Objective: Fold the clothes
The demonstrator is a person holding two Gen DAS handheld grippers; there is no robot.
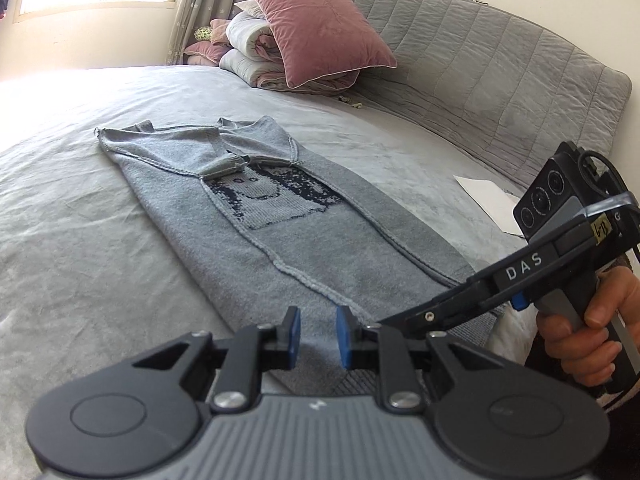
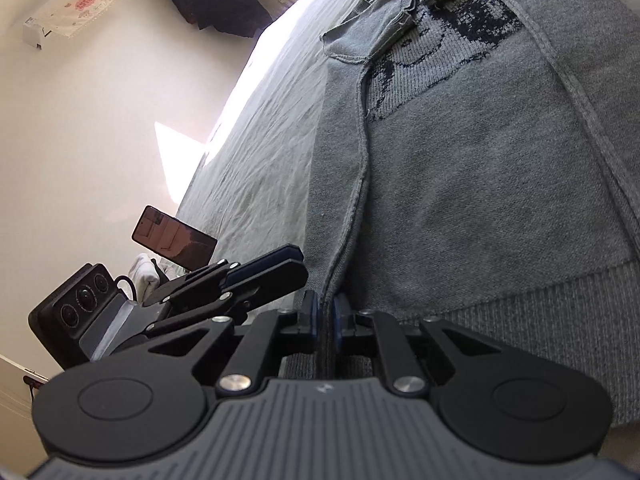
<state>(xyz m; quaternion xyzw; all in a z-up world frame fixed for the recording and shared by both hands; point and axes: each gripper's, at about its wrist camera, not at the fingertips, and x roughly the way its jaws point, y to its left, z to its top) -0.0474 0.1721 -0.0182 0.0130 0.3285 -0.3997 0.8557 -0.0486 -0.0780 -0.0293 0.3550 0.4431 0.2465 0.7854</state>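
A grey knit sweater (image 1: 256,236) with a dark face pattern lies flat on the bed, both sides and sleeves folded over its middle. My left gripper (image 1: 318,338) is open, its blue pads just above the sweater's near hem. My right gripper (image 2: 325,320) is shut on the ribbed hem of the sweater (image 2: 480,184) at the end of a folded edge. In the left wrist view the right gripper's body (image 1: 532,264) reaches in from the right, its tips hidden behind my left finger. The left gripper's body (image 2: 224,284) shows at the left of the right wrist view.
The bed sheet (image 1: 80,240) is grey and wrinkled. A pink pillow (image 1: 320,28) on folded quilts sits at the grey padded headboard (image 1: 500,80). A white paper (image 1: 488,200) lies at the right. A phone (image 2: 174,236) stands beyond the bed edge by a cream wall.
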